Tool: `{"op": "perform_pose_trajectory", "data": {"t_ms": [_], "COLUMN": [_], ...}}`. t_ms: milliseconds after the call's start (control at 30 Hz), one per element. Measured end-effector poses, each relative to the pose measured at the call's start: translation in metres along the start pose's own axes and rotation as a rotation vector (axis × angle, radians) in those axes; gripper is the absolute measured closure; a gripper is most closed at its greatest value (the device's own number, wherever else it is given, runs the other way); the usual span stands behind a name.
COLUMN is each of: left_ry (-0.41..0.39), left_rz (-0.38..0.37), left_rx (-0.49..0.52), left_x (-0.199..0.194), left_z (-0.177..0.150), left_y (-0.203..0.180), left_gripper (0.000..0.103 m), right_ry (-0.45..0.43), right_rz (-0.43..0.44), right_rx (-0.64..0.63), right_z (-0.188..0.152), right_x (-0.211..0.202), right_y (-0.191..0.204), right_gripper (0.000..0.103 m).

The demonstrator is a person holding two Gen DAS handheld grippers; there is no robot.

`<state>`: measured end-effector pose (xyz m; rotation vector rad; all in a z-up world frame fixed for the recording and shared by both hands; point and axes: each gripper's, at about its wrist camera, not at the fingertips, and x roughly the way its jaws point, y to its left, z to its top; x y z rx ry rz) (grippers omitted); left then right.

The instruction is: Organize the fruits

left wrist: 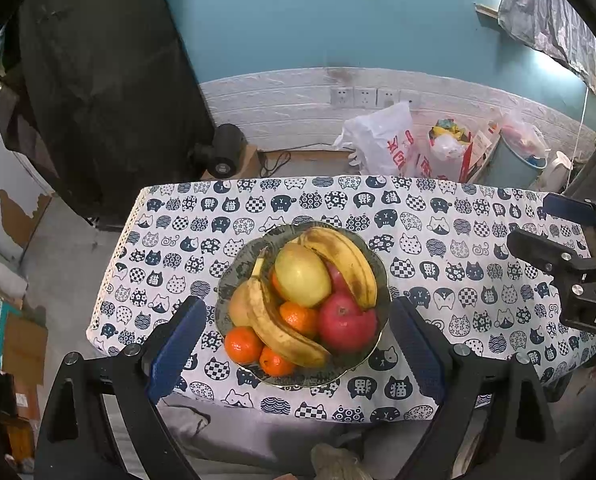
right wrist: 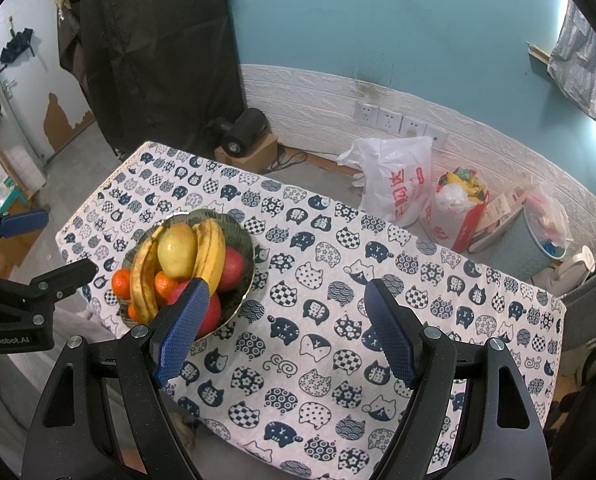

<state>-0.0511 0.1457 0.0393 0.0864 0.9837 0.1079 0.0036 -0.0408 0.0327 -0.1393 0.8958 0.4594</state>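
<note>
Fruit filled the bowl [left wrist: 382, 280] near the table's [left wrist: 477, 344] left end: two bananas [left wrist: 347, 262], a pear [left wrist: 301, 278], apples [left wrist: 347, 322] and several oranges [left wrist: 242, 345] piled together. Left gripper [left wrist: 298, 344] hung released just above the bowl's near rim, holding nothing. Right gripper [right wrist: 288, 326] was likewise spread wide and empty, over bare cloth right of the bowl.

Fruit [left wrist: 301, 284] in bowl [left wrist: 381, 280] on table [left wrist: 437, 248], bags [left wrist: 381, 140] behind
</note>
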Motion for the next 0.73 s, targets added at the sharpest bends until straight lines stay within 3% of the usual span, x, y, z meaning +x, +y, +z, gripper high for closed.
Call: {"op": "perform_pose_trajectory", "data": {"t_ms": [733], "left_ry": [0.009], "left_rz": [-0.019], "left_rx": [0.011], "left_x": [0.0006], "left_z": [-0.0004], "left_y": [-0.0024], "left_gripper": [0.009], "right_ry": [0.001], "right_rz": [-0.001], "right_rx": [-0.001], "right_z": [0.0001], "right_x": [0.0002], "right_y": [0.0003], "right_gripper": [0.024]}}
